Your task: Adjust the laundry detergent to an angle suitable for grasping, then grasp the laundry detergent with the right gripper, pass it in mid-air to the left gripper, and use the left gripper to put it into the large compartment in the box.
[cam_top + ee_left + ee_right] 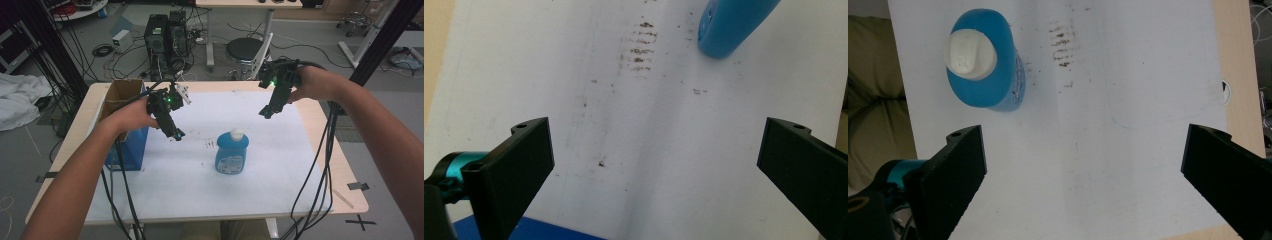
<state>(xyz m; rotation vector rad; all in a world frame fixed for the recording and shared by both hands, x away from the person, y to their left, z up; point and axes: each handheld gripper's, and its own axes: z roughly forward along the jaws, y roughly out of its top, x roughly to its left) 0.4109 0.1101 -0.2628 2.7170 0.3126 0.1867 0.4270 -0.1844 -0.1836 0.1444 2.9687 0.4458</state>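
Underneath, stained white sheet [200, 170] over table [345, 165].

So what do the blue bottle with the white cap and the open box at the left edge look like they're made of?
The blue bottle with the white cap looks like smooth, slightly glossy plastic with a printed label. The open box looks like matte brown cardboard inside; its blue outer face could be print or wrap.

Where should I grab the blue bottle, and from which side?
Grip the blue bottle across its narrow body just under the white cap, coming down from above. It stands upright with a flattened oval shape, so jaws closing on the two broad faces should hold best. The right gripper, jaws open, looks well placed.
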